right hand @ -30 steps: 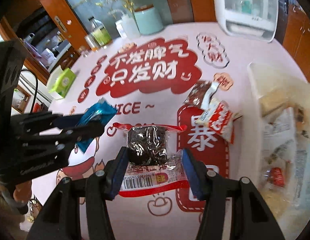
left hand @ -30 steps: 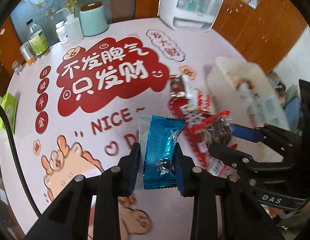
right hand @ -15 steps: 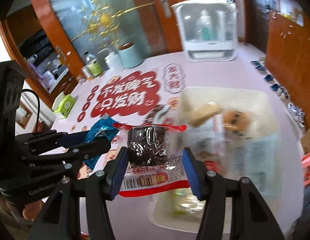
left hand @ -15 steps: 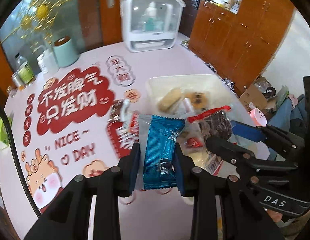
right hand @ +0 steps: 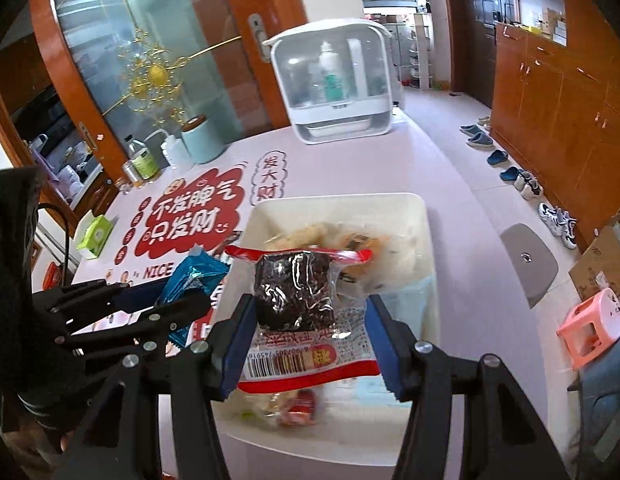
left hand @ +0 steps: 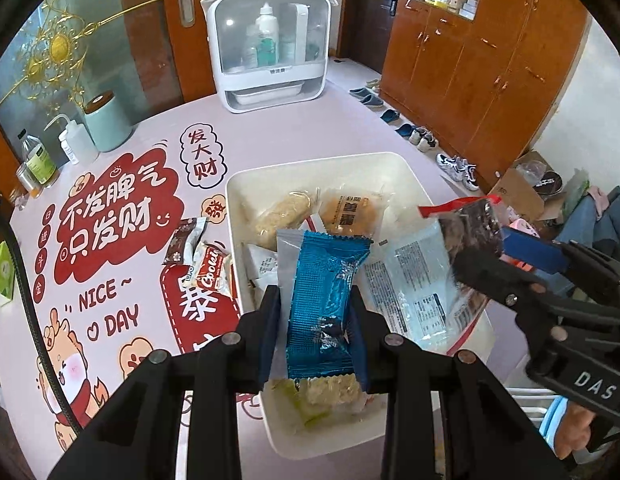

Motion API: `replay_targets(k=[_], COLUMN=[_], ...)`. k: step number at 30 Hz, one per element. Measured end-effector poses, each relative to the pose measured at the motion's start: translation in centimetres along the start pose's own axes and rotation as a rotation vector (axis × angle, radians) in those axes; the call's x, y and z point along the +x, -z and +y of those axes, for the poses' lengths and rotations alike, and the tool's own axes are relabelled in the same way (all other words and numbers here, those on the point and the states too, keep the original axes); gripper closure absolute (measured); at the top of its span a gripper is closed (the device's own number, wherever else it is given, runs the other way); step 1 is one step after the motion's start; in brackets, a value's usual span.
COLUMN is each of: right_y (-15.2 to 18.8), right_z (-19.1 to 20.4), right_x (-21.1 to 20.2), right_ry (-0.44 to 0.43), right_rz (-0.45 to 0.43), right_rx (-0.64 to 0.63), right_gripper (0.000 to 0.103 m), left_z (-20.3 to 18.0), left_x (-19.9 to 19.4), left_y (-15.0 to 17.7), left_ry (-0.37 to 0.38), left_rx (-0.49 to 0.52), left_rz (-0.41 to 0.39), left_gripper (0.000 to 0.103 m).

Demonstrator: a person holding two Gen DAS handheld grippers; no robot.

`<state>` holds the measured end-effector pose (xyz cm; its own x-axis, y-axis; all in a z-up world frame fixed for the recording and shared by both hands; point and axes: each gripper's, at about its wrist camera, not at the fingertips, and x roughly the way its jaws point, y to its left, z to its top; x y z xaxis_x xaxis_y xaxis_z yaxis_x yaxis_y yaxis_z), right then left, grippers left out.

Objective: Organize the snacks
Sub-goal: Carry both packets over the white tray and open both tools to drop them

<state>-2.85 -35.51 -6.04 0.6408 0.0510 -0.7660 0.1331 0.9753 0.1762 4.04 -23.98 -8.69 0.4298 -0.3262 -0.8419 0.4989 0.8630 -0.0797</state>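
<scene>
My left gripper [left hand: 314, 334] is shut on a blue foil snack packet [left hand: 324, 304], held above the white bin [left hand: 235, 216]. In the right wrist view my right gripper [right hand: 310, 346] is shut on a clear, red-edged packet of dark snacks [right hand: 297, 300], also over the white bin [right hand: 428, 248]. Each gripper shows in the other's view: the right gripper's packet [left hand: 472, 226] at the right, the blue packet [right hand: 195, 276] at the left. The bin holds several wrapped snacks. Two small packets [left hand: 203, 258] lie on the mat left of the bin.
A pink table mat [left hand: 109, 216] with red lettering covers the table. At its far edge stand a white sterilizer cabinet [left hand: 269, 46], a mint canister [left hand: 105, 120] and bottles [left hand: 37, 158]. A green box [right hand: 95, 234] sits at the left edge. Shoes and wooden cupboards are beyond.
Both grippers carried their packets rightward and up from over the mat to above the white bin. The grips stayed the same.
</scene>
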Motion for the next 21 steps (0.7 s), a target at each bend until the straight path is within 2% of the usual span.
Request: replay_targets(k=[13,15,16,17,19,21], right_y=[-0.7,-0.8,-0.8,-0.9,-1.0,-1.0], right_z=[-1.6,-1.8,-2.0,-2.0,-2.2,-2.3], right_x=[1.6,2.0,2.2,2.4,2.6,2.7], right_ry=[0.006,0.006,0.003,0.003,0.006,0.000], right_rz=[0.025,0.040,0.048,0.053,0.055,0.056], right_rx=[0.005,0.018,0.028,0.034,0.046,0.049], right_gripper=[0.044,0.044,0.043,0.043,0.043,0.043], left_z=[-0.8,-0.9,-0.8,-0.8,-0.7,-0.6], left_x=[1.3,1.3,1.2,1.0,0.4,0.4], left_y=[-0.6,-0.5,-0.5,-0.3,-0.1,-0.1], left_ry=[-0.039,-0.037,-0.041,-0.044,-0.049,-0.056], left_rx=[0.002,0.009,0.009,0.008,0.009,0.016], left_rz=[0.006,0.002,-0.001,-0.009,-0.043,-0.039], left_gripper=[0.070,0.054,0.032,0.019,0.018,0.018])
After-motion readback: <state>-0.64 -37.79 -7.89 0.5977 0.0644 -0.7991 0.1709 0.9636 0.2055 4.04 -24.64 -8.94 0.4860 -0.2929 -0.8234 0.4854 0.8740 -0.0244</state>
